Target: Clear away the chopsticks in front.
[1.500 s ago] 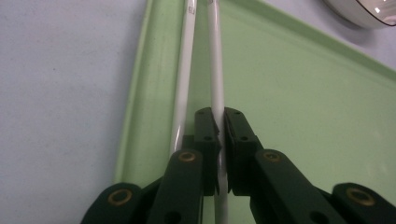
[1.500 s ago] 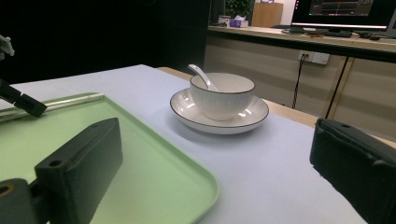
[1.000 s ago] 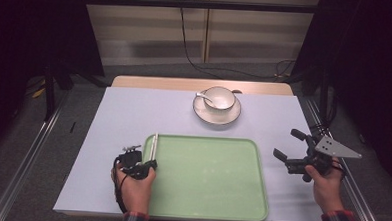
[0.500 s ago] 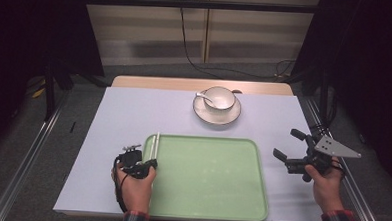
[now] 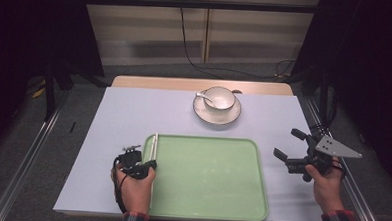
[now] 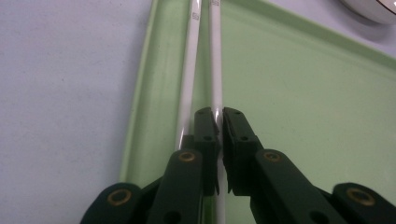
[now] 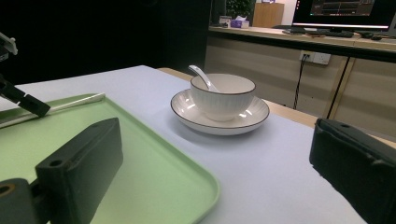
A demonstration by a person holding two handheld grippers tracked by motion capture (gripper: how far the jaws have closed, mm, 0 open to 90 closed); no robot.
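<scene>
Two white chopsticks (image 5: 155, 148) lie side by side along the left rim of the green tray (image 5: 211, 178). My left gripper (image 5: 150, 164) rests at that rim, shut on one chopstick. In the left gripper view the right-hand chopstick (image 6: 215, 70) runs between the closed jaws of the left gripper (image 6: 219, 119), while the other chopstick (image 6: 189, 84) lies just outside the left jaw on the tray (image 6: 303, 116). My right gripper (image 5: 287, 143) hovers right of the tray, open and holding nothing. In its own view the right gripper (image 7: 215, 149) has its jaws spread wide.
A white bowl (image 5: 219, 97) with a spoon (image 5: 200, 95) in it stands on a saucer (image 5: 217, 115) behind the tray. The bowl (image 7: 223, 95) also appears in the right gripper view. A pale sheet (image 5: 108, 136) covers the table.
</scene>
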